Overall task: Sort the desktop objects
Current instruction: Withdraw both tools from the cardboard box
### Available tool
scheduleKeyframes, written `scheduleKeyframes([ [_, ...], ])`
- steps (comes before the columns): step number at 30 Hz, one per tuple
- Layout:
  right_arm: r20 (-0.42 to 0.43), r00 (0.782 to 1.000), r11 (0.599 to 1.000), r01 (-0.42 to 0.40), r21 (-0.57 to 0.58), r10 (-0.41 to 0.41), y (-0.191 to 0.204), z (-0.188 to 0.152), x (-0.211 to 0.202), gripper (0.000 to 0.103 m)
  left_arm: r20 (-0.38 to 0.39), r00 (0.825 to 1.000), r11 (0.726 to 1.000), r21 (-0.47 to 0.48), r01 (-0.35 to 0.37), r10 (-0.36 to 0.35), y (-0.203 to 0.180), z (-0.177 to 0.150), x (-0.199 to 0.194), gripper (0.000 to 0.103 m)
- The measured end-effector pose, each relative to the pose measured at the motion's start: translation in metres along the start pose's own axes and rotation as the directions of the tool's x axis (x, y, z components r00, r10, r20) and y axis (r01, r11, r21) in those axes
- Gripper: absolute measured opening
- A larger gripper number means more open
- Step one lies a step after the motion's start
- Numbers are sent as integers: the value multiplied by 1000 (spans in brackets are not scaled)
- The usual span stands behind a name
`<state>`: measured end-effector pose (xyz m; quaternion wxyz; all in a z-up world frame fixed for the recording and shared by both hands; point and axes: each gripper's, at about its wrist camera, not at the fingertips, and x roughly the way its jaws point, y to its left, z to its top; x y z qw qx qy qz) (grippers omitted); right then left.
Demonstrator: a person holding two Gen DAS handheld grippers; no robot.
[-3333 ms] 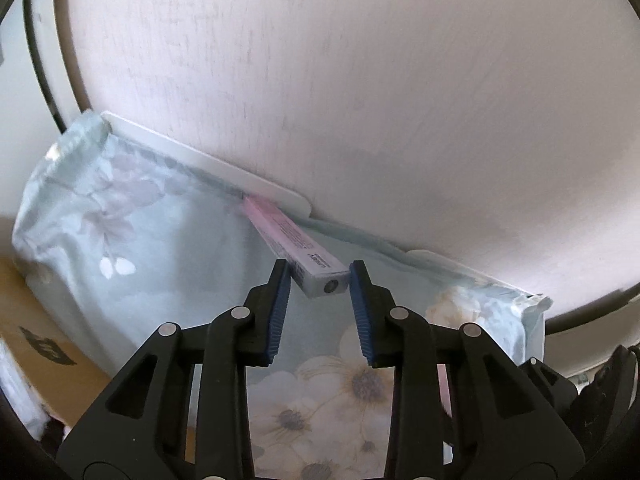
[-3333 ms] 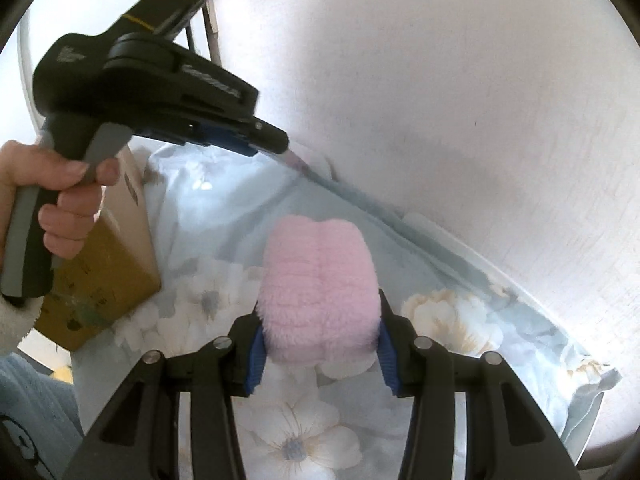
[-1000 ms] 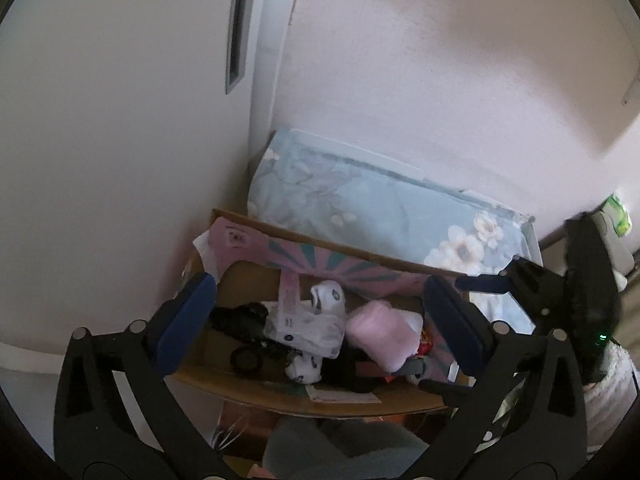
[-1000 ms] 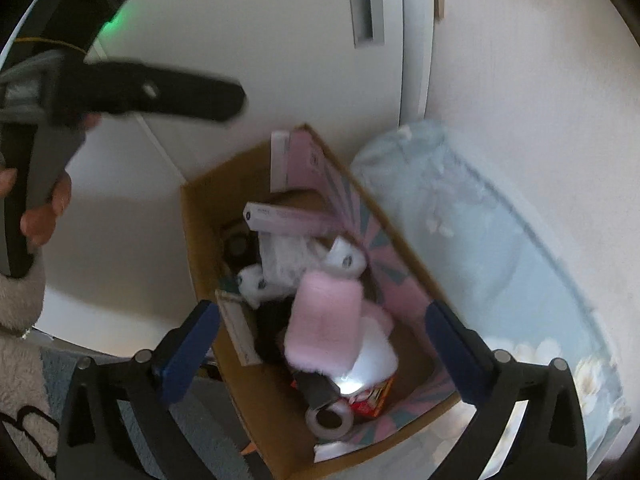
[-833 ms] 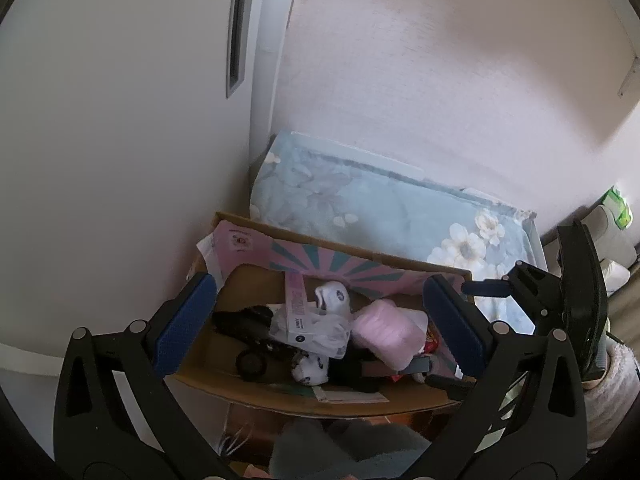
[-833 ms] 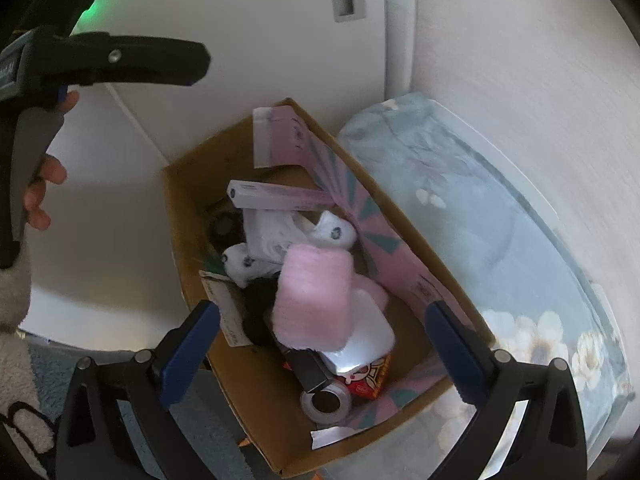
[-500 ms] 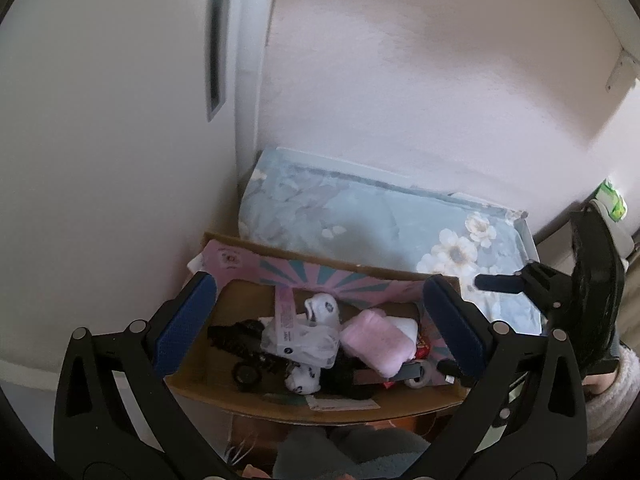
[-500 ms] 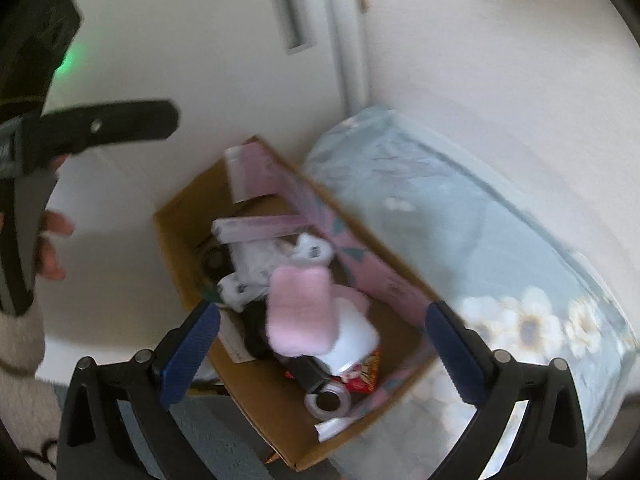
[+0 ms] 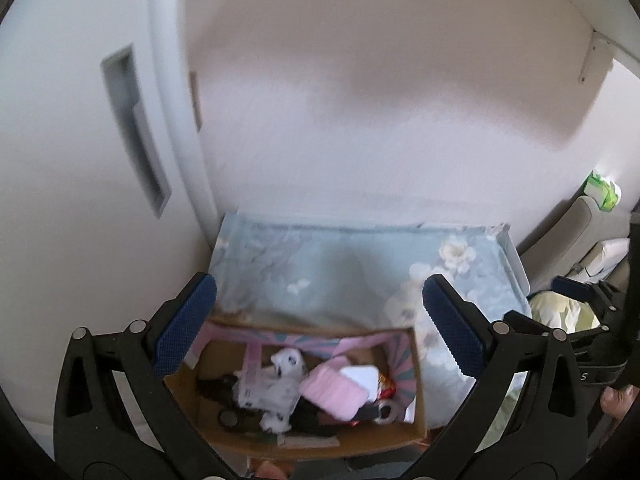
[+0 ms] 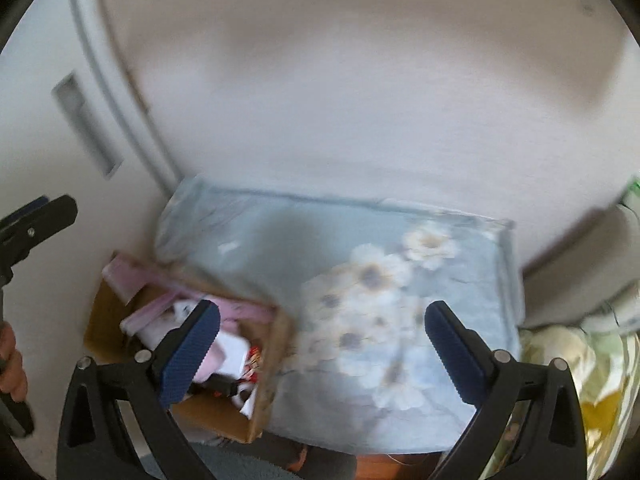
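A brown cardboard box [image 9: 312, 442] sits below the table's near edge, holding a fluffy pink pad [image 9: 334, 394], a long pink carton [image 9: 253, 364], white packets and dark items. High above the box, my left gripper [image 9: 318, 322] hangs wide open with nothing in it. Wide open too, my right gripper [image 10: 320, 344] holds nothing, and it hangs above the floral blue cloth [image 10: 360, 280]. The box [image 10: 224, 416] shows at lower left in the right wrist view, blurred. The cloth [image 9: 344, 276] carries no loose objects.
A white door with a recessed handle [image 9: 134, 132] stands at left, a pale wall behind the table. To the right lie a grey chair [image 9: 576, 236] and bedding [image 10: 580, 380]. A hand [image 10: 14, 364] grips the other tool at far left.
Both grippers have risen and pulled back from the box. The right view has swung rightward over the cloth. The pink pad and carton, held 3.3 s ago, now lie in the box.
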<state>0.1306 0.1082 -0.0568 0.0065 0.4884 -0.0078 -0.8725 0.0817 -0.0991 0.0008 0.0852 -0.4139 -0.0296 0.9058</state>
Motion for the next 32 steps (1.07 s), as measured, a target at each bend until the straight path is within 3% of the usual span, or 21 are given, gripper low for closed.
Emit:
scheduleKeyframes([
  [7, 56, 994, 990, 92, 104, -98, -25, 1, -20, 102, 31, 1000, 999, 53, -4, 3, -23, 18, 0, 103],
  [13, 62, 987, 978, 139, 156, -150, -33, -3, -12, 102, 44, 999, 998, 68, -2, -1, -29, 20, 9, 103],
  [25, 56, 986, 973, 144, 180, -157, -38, 0, -1, 102, 7, 1000, 998, 61, -9, 9, -27, 20, 30, 103],
  [32, 51, 987, 975, 138, 177, -149, -44, 0, 0, 102, 38, 999, 998, 66, -22, 20, -32, 21, 28, 103],
])
